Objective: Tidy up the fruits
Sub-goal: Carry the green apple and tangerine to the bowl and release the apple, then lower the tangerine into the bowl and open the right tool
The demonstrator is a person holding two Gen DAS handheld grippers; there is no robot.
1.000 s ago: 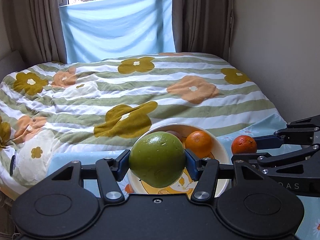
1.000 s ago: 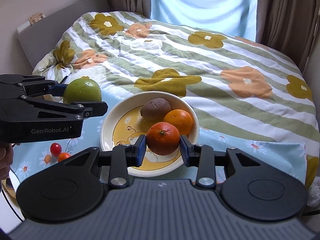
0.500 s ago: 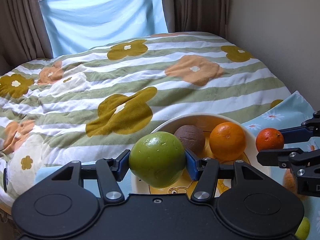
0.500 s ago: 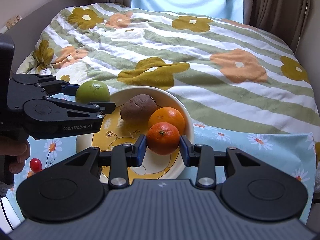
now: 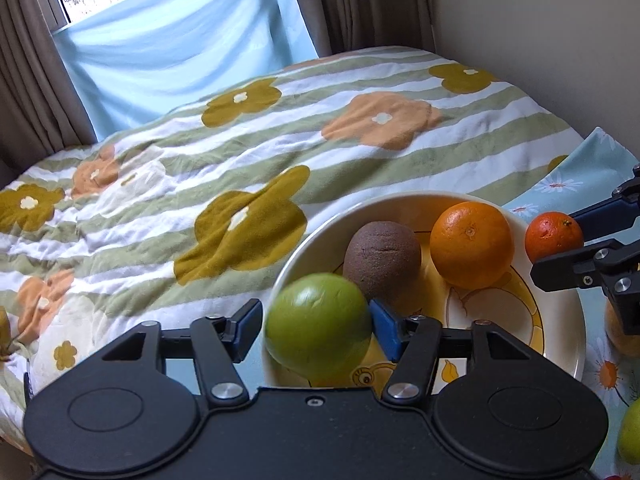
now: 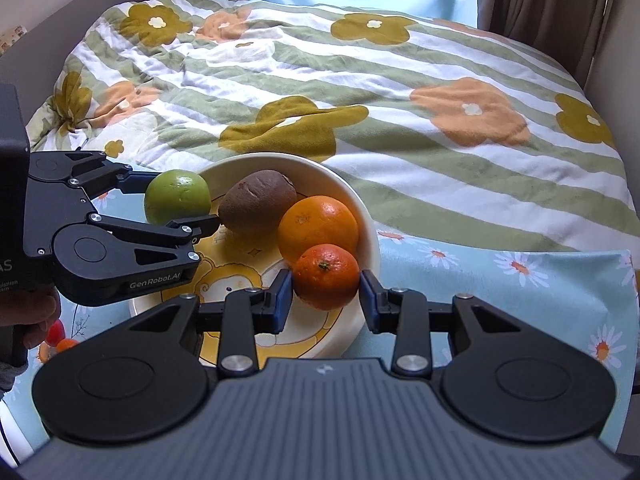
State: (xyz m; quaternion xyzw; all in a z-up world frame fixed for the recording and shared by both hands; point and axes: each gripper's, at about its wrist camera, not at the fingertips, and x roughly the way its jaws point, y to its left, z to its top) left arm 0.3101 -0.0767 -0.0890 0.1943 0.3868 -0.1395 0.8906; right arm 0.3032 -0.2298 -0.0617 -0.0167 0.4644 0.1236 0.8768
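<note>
A cream bowl (image 5: pixel 560 312) (image 6: pixel 360 216) with a yellow cartoon print holds a brown kiwi (image 5: pixel 382 262) (image 6: pixel 258 204) and an orange (image 5: pixel 472 244) (image 6: pixel 318 230). My left gripper (image 5: pixel 316 326) (image 6: pixel 176 204) has its jaws spread, a gap showing beside its left pad; the blurred green apple (image 5: pixel 318 326) (image 6: pixel 178 198) sits between them over the bowl's near-left rim. My right gripper (image 6: pixel 326 294) (image 5: pixel 568 240) has its pads slightly apart from a red-orange tangerine (image 6: pixel 326 276) (image 5: pixel 554 236) over the bowl's right rim.
The bowl stands on a light blue daisy cloth (image 6: pixel 500 280) at the edge of a bed with a striped flower quilt (image 6: pixel 400 80). Cherry tomatoes (image 6: pixel 56 332) lie at the left. A green fruit (image 5: pixel 630 432) and an orange-brown fruit (image 5: pixel 618 336) lie at the right.
Both grippers moved in over the bowl and lower. The left jaws have opened off the green apple, which is blurred. The right pads have opened slightly off the tangerine.
</note>
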